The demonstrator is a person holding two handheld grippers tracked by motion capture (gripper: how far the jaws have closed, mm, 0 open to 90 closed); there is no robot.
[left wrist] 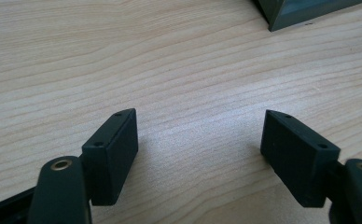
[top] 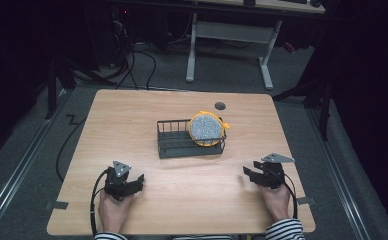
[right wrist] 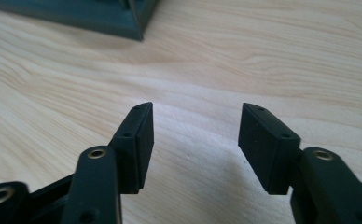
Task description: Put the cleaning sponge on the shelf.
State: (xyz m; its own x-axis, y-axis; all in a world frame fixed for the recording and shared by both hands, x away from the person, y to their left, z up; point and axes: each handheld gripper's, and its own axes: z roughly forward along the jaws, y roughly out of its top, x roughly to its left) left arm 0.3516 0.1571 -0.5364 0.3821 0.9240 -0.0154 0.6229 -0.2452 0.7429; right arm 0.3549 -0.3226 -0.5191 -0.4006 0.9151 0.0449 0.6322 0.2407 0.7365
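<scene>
**Both claws apart and empty, low on the desk; rack with disc at desk centre**

High view: light wooden desk with rounded corners and a small dark round grommet hole near the far edge. Dark wire rack basket, rectangular, sits about mid-desk, slightly toward the far edge. Round speckled grey disc with a yellow rim stands on edge in the right end of the basket, leaning against its wires and reaching above the rim. What the disc is made of: cannot tell.

Left claw near the near-left part of the desk, held by the person's left hand, grey three-cornered plate on top, black cable looping off toward the near edge. Right claw near the near-right part, held by the right hand; striped sleeve at the near edge. Both claws point inward toward the desk middle, well apart from the basket and from each other.

Left gripper view: left claw jaws wide apart, nothing between them, bare wood grain under them; corner of the dark basket at top right, well clear of the jaws.

Right gripper view: right claw jaws apart, nothing between them, bare wood below; dark basket corner at top left, well clear.
</scene>
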